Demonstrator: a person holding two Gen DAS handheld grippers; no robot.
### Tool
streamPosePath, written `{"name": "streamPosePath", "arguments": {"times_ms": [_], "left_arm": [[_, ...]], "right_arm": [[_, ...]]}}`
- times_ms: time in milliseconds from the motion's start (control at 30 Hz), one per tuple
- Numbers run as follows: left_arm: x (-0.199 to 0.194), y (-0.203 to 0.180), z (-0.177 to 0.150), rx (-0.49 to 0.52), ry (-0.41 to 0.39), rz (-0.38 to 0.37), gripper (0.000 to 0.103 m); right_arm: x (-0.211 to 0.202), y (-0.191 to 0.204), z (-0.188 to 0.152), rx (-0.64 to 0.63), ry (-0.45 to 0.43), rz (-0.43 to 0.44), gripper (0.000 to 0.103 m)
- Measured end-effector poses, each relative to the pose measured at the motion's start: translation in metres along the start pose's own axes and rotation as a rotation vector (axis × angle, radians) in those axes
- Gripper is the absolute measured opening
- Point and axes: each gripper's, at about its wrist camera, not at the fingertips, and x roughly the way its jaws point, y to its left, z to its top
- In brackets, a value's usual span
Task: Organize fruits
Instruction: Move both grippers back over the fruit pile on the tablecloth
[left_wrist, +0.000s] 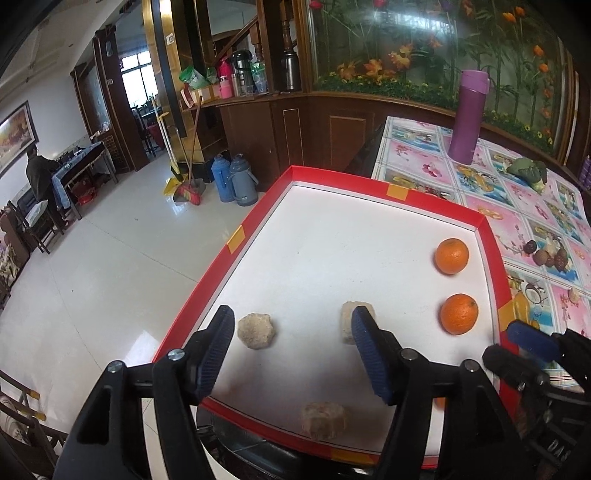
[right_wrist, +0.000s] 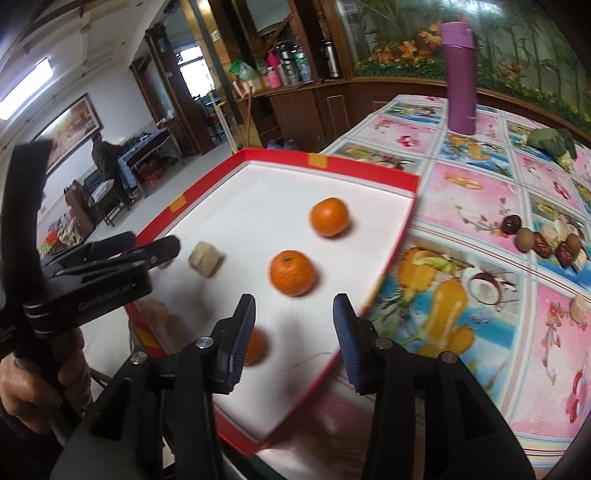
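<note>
We see a shallow tray (left_wrist: 266, 201) with a red cardboard-like rim, yellow tape patches and a flat white floor, sitting at the edge of a table (left_wrist: 524, 206) covered in a glossy pink floral and fruit-print cloth.

Inside the tray, two round oranges with dimpled skin: the far orange (left_wrist: 451, 256) and the near orange (left_wrist: 458, 314), both along the right wall, apart from each other. A third orange (right_wrist: 255, 347) shows in the right wrist view, partly hidden behind the right tool's left finger. Three rough beige lumps, crumbly texture: left lump (left_wrist: 256, 331), a blockier middle lump (left_wrist: 349, 317) partly hidden behind a finger, and a blurred near lump (left_wrist: 324, 420) by the front rim. What they are, cannot tell.

Left gripper (left_wrist: 293, 354): black frame, ribbed blue pads, spread wide, nothing between them, above the tray's near half. Right gripper (right_wrist: 293, 341): same build, released, nothing grasped, near the tray's right edge with the near orange just beyond. A hand (right_wrist: 26, 384) grips the left tool's handle.

Around: tall smooth purple bottle (left_wrist: 468, 118) upright on the table, a green leafy thing (left_wrist: 526, 170), small brown dried fruits (left_wrist: 546, 254), all outside the tray. Floor is shiny white tile; brooms (left_wrist: 184, 166) and two thermos jugs (left_wrist: 234, 184) by wooden cabinets. A person (left_wrist: 38, 173) stands far back.
</note>
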Motion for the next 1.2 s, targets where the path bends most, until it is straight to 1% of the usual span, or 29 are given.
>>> {"name": "streamPosePath", "arguments": {"times_ms": [200,400,500,600,667,800,967,1033,1200], "left_arm": [[-0.008,-0.014,-0.001,0.018,-0.004,-0.009,0.079],[-0.01,-0.03,-0.003,0.039,0.02,-0.029,0.079],[-0.011,-0.039,-0.005,0.061,0.031,-0.031,0.08],[-0.014,-0.047,-0.006,0.079,0.029,-0.043,0.08],[-0.016,-0.054,-0.005,0.091,0.026,-0.051,0.08],[-0.02,-0.069,-0.003,0.127,0.022,-0.065,0.08],[-0.028,-0.089,0.0,0.166,0.014,-0.099,0.08],[-0.031,-0.099,0.003,0.187,0.007,-0.111,0.08],[-0.035,-0.125,0.006,0.236,0.001,-0.148,0.08]], "right_arm": [[-0.013,-0.041,-0.002,0.09,-0.017,-0.031,0.046],[-0.035,-0.09,-0.011,0.188,-0.044,-0.079,0.047],[-0.052,-0.116,-0.016,0.238,-0.067,-0.113,0.052],[-0.071,-0.144,-0.022,0.269,-0.091,-0.183,0.054],[-0.081,-0.158,-0.026,0.283,-0.095,-0.214,0.054],[-0.093,-0.188,-0.027,0.328,-0.101,-0.247,0.054],[-0.092,-0.208,-0.018,0.323,-0.09,-0.27,0.054],[-0.087,-0.214,-0.011,0.312,-0.079,-0.276,0.054],[-0.069,-0.233,0.008,0.282,-0.048,-0.321,0.054]]}}
